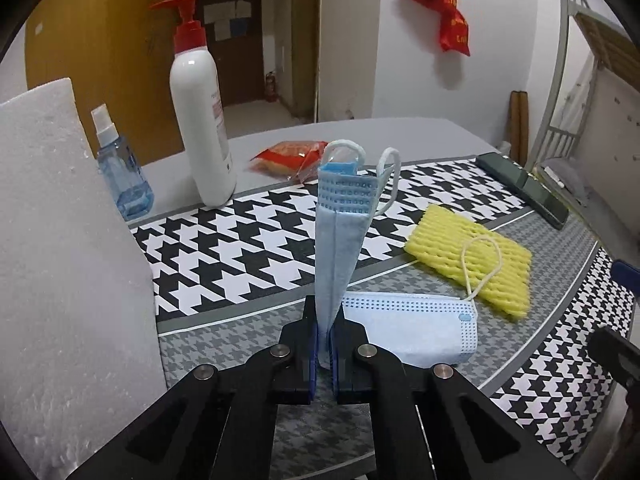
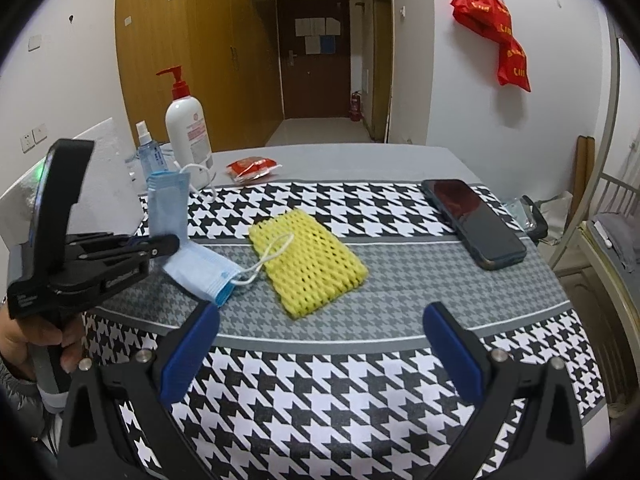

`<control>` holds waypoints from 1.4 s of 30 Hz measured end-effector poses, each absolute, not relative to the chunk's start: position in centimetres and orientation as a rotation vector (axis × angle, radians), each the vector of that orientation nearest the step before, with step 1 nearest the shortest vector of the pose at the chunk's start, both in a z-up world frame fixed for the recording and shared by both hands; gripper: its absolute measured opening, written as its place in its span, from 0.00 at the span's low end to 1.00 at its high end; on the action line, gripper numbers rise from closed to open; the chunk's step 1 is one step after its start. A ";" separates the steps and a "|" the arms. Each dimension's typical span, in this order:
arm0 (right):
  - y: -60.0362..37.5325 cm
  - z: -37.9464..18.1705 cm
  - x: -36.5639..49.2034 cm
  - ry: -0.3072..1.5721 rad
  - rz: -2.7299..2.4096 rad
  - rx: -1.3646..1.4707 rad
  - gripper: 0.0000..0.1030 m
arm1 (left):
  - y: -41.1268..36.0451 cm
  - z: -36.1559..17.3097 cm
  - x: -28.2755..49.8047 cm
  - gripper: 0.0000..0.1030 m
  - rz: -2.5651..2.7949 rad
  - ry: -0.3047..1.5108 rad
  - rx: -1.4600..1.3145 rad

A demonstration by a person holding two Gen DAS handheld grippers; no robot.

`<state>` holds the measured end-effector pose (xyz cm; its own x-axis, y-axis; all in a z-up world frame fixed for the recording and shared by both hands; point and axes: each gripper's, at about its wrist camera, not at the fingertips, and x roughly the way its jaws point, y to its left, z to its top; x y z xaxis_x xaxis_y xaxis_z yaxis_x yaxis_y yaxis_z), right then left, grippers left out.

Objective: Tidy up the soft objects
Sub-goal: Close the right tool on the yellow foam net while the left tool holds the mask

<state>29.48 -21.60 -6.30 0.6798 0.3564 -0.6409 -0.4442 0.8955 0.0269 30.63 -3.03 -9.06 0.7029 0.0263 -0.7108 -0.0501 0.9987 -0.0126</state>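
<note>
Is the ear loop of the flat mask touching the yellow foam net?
Touching. In the right wrist view, the ear loop of the flat mask lies on the yellow foam net, overlapping its left edge.

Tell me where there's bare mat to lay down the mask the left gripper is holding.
Free: the checked mat in front of the open right gripper, and the grey band between the yellow foam net and the phone. Crowded: beside the left gripper, where the flat mask lies with its loop over the net.
</note>
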 end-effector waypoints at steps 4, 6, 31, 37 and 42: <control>-21.0 -6.2 30.2 0.697 0.459 -0.152 1.00 | -3.0 -8.7 30.1 0.05 0.036 0.766 -0.012; -20.8 -6.3 30.5 0.703 0.457 -0.159 1.00 | -3.1 -8.5 29.9 0.05 0.032 0.759 0.002; -17.0 -9.8 35.8 0.851 0.490 -0.350 0.68 | -3.0 -8.3 29.5 0.05 0.024 0.771 0.004; -16.9 -10.1 36.1 0.859 0.511 -0.341 0.56 | -3.1 -8.3 29.4 0.05 0.017 0.769 0.008; -16.6 -10.3 36.1 0.855 0.507 -0.347 0.45 | -3.2 -8.3 29.4 0.05 0.012 0.768 0.009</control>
